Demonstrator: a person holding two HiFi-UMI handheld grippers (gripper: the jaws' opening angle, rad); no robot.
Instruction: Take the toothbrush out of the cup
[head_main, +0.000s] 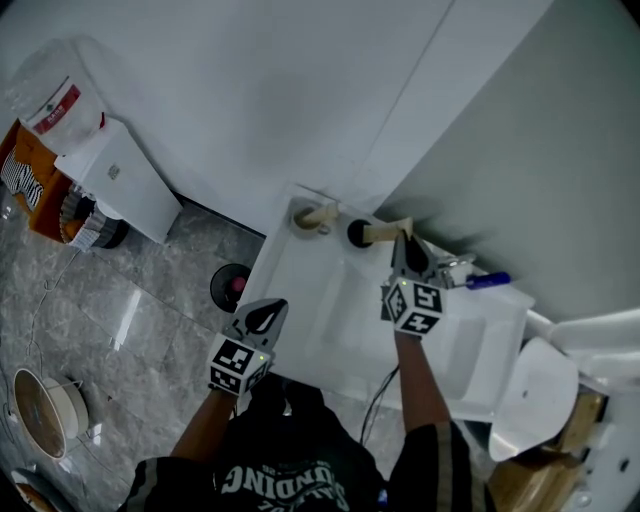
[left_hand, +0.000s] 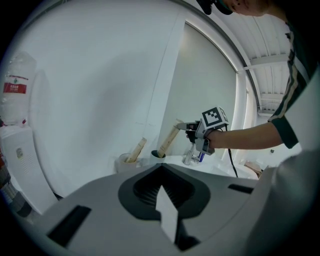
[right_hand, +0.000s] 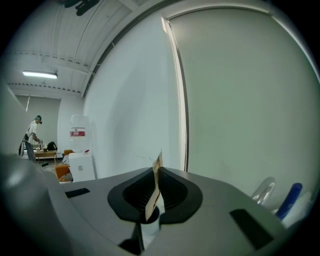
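Task stage: we judged the job about half done; the toothbrush (head_main: 384, 232) was gripped but not yet out of the dark cup (head_main: 355, 234).
Done: the right claw (head_main: 404, 238) had hold of the brush's upper end, over the back edge of the white basin (head_main: 300, 300).
Left to do: by our reckoning, lift the brush until its lower end cleared the rim, then carry it away from the cup.
Toothbrush: it leaned slantwise from the cup mouth up to the right claw. In the left gripper view its foot seemed to sit inside the rim, though it was small there and we could not be certain.
Right claw: clenched on the toothbrush. In its own view we saw the thin tan handle (right_hand: 152, 195) pinched upright between the jaws, with the cup mouth just below.
Left claw (head_main: 268, 314): jaws together on nothing, held near the basin's front edge, well apart from both cups.
Neighbour: a paler cup (head_main: 303, 218) with its own brush stood just beside the dark one, untouched.
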